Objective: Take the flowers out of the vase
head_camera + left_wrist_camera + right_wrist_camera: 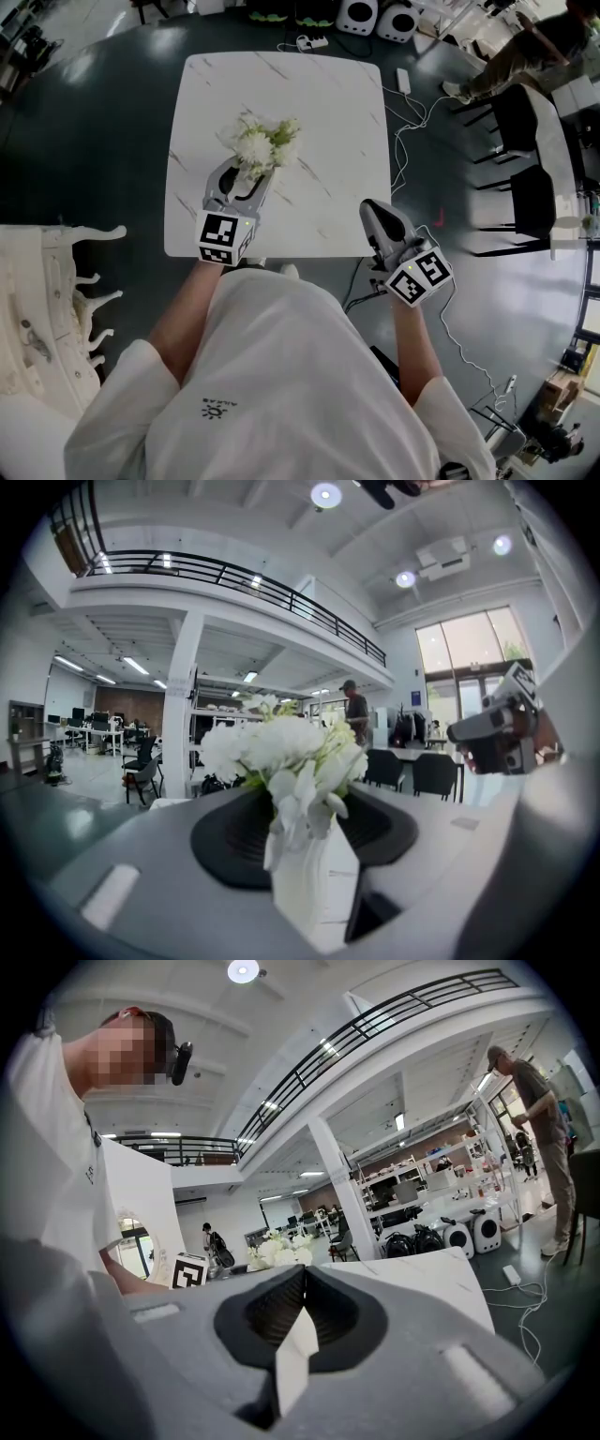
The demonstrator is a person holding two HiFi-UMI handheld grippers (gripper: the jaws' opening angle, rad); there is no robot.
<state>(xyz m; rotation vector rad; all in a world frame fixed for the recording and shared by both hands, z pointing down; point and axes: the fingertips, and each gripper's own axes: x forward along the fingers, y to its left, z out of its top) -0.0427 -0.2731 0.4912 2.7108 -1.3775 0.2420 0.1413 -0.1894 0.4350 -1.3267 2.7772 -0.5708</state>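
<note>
Left claw (249,181) around white flowers (261,142), right claw (296,1333) closed

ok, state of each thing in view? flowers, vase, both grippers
flowers: in the vase, upright.
vase: upright on the table.
left gripper: fingers either side of the vase, contact unclear.
right gripper: fingers shut, empty, over the table's near corner.

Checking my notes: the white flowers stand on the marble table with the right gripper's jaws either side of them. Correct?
No: it is the left gripper that is at the flowers on the table; the right gripper is off by the near edge. The head view shows it.
</note>
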